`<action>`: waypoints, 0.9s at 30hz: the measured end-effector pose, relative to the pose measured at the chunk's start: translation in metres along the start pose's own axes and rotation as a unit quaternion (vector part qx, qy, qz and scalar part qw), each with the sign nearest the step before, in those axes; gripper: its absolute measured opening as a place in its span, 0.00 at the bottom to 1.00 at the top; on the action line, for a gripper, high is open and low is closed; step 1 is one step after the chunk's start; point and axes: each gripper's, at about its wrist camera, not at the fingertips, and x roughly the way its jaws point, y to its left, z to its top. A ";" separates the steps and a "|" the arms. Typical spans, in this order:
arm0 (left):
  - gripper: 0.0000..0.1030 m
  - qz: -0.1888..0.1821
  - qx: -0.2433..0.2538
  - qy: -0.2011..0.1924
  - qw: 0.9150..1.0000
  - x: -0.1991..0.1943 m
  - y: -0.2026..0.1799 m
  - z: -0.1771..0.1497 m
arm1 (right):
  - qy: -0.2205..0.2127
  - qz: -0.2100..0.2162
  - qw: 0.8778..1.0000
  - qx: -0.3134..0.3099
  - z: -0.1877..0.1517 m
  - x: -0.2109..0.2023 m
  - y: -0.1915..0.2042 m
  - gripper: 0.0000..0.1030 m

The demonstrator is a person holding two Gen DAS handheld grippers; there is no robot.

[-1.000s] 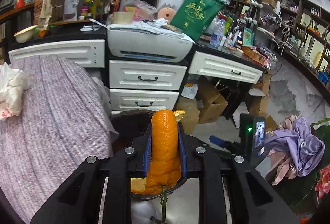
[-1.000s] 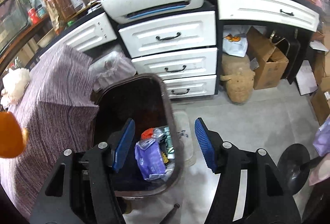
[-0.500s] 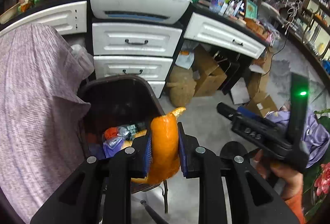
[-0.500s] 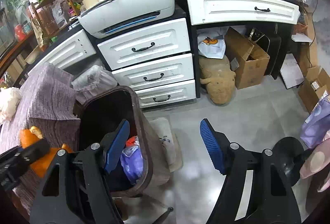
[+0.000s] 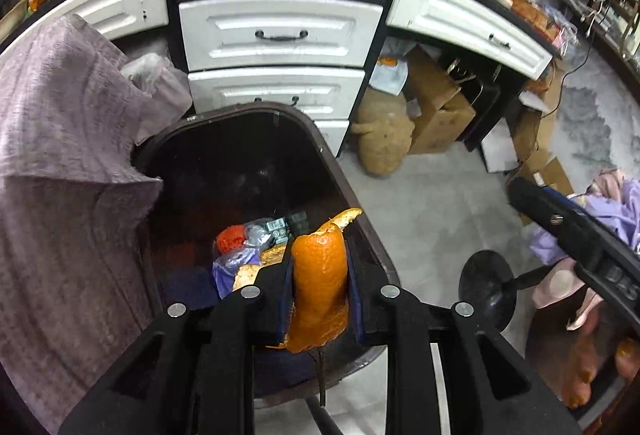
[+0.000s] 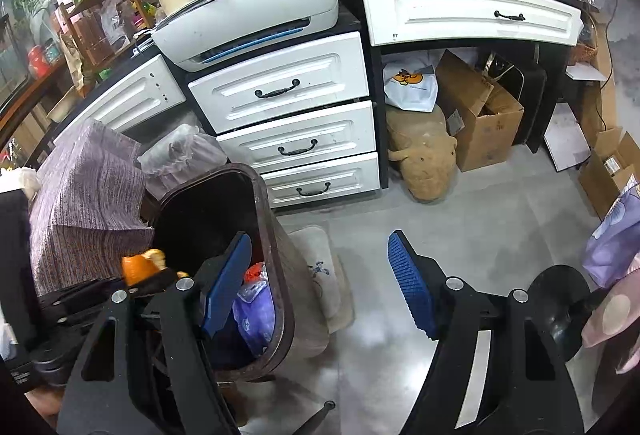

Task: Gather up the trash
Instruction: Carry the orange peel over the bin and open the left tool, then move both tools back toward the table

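Note:
My left gripper (image 5: 318, 275) is shut on an orange peel (image 5: 320, 275) and holds it over the near right rim of a dark brown trash bin (image 5: 348, 195). The bin holds several bits of trash: a purple wrapper (image 5: 228, 267), a red scrap and more peel. In the right wrist view the bin (image 6: 280, 275) stands at lower left, and the peel (image 6: 140, 267) shows above it in the left gripper. My right gripper (image 6: 320, 283) is open and empty, its left finger over the bin's right rim.
A purple-grey cloth (image 5: 60, 195) covers a surface left of the bin. White drawers (image 6: 288, 115) with a printer (image 6: 248, 19) on top stand behind it. A tan plush toy (image 6: 424, 163), cardboard boxes (image 6: 480, 115) and a black chair base (image 6: 560, 303) sit on the grey floor.
My left gripper has carried the orange peel from above the cloth to over the trash bin and tilted down. My right gripper has drawn back to the right, still open.

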 end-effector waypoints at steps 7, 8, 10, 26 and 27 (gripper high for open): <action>0.86 0.007 -0.006 0.022 1.000 0.005 0.003 -0.003 | 0.002 -0.005 1.000 0.003 0.002 0.002 -0.001 0.69; 0.87 0.007 -0.006 0.024 1.000 0.005 0.002 -0.004 | 0.000 -0.005 1.000 0.004 0.003 0.002 -0.002 0.69; 0.87 0.005 -0.004 0.028 1.000 0.002 0.000 -0.006 | -0.002 -0.006 1.000 0.007 0.004 0.001 -0.003 0.69; 0.94 -0.007 0.024 -0.074 0.997 -0.094 -0.016 -0.016 | 0.002 0.011 1.000 0.009 0.002 0.001 0.009 0.78; 0.94 -0.008 0.022 -0.084 0.996 -0.104 -0.013 -0.018 | 0.002 0.013 1.000 0.006 0.003 0.001 0.012 0.78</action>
